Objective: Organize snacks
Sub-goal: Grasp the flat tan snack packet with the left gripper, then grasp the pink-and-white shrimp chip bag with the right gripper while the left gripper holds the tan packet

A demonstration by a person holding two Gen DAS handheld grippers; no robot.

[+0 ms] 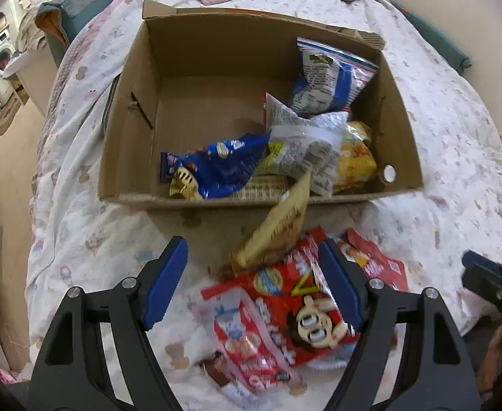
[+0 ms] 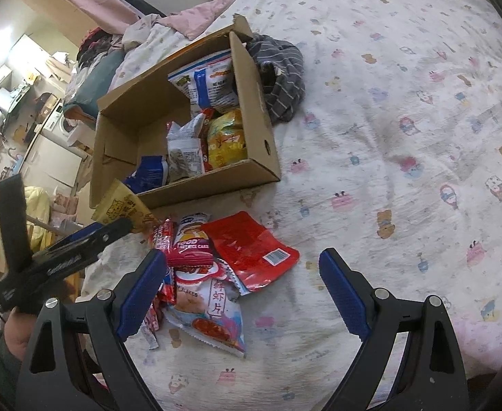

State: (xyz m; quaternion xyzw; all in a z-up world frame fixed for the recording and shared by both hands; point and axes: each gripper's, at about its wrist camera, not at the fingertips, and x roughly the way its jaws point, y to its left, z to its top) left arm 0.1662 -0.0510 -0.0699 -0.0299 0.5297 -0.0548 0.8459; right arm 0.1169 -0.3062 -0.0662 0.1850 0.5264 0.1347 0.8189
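I see a crumpled red snack pile (image 1: pixel 285 308) beside the cardboard box (image 1: pixel 141 102); bare bed (image 2: pixel 405 137) beyond, both grippers' fingers wide, empty.

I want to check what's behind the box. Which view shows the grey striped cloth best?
The right wrist view: the grey striped cloth lies bunched against the cardboard box on its far side. In the left wrist view it does not show.

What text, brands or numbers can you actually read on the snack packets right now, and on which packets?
"FOOD" and "RICE CAKE": purple-and-red packet in the pile on the bed.
"FLAKES", with red Chinese characters I can't read for sure: pale shrimp-flake bag.
Barcode, digits too small: plain red pouch.
Print on the tan packet, red cartoon bag and the bags in the cardboard box: blurred or too small.
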